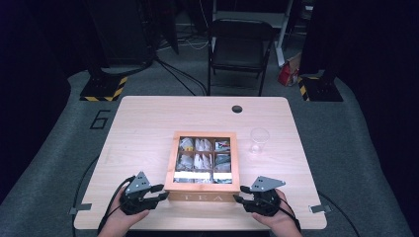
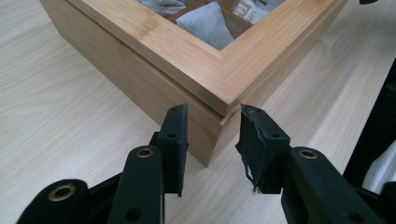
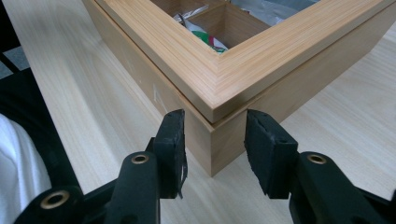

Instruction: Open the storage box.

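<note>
A wooden tea box [image 1: 202, 196] with a glass-windowed lid stands near the table's front edge, with tea bags [image 1: 197, 160] in its compartments. My left gripper [image 1: 162, 192] is at the box's front left corner. In the left gripper view its pads [image 2: 173, 135] straddle that corner [image 2: 219, 93] and press on its two faces. My right gripper [image 1: 238, 194] is at the front right corner. In the right gripper view the box corner [image 3: 219, 88] sits between the pads [image 3: 170, 135] of the right gripper [image 3: 212, 140], and both pads touch the wood.
A clear plastic cup [image 1: 259, 139] stands on the table [image 1: 143, 133] right of the box. A round cable hole [image 1: 237, 109] lies near the far edge. A black folding chair [image 1: 240, 49] stands beyond the table.
</note>
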The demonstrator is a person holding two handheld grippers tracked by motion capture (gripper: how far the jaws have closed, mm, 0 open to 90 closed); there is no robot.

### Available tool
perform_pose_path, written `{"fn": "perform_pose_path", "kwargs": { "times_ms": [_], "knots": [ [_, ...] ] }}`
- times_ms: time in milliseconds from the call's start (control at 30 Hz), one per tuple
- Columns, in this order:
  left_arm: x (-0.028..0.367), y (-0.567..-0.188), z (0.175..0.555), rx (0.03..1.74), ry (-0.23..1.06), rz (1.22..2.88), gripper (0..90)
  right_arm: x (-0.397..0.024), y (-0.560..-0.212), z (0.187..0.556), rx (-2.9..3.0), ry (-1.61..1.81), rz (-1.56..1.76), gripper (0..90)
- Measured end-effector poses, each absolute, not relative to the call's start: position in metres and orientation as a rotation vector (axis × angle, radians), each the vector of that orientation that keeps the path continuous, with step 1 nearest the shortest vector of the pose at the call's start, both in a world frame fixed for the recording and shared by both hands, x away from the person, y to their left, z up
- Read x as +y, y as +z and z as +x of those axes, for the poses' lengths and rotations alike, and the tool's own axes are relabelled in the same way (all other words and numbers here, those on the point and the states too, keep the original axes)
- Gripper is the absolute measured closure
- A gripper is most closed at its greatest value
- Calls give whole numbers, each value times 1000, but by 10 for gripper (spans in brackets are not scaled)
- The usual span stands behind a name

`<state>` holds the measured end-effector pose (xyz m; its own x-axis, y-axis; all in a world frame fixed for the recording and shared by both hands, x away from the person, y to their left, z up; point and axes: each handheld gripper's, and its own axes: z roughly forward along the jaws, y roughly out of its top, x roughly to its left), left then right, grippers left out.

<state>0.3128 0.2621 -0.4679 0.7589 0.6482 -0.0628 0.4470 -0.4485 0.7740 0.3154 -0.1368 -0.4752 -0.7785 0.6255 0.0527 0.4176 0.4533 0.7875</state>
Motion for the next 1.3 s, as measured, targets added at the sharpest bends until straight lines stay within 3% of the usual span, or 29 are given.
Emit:
{"fn": "perform_pose_path", "kwargs": {
  "times_ms": [1300],
  "knots": [
    [255, -450, 317, 845, 297, 2111, 632, -136, -460, 316, 2397, 1294, 928, 588]
  ]
}}
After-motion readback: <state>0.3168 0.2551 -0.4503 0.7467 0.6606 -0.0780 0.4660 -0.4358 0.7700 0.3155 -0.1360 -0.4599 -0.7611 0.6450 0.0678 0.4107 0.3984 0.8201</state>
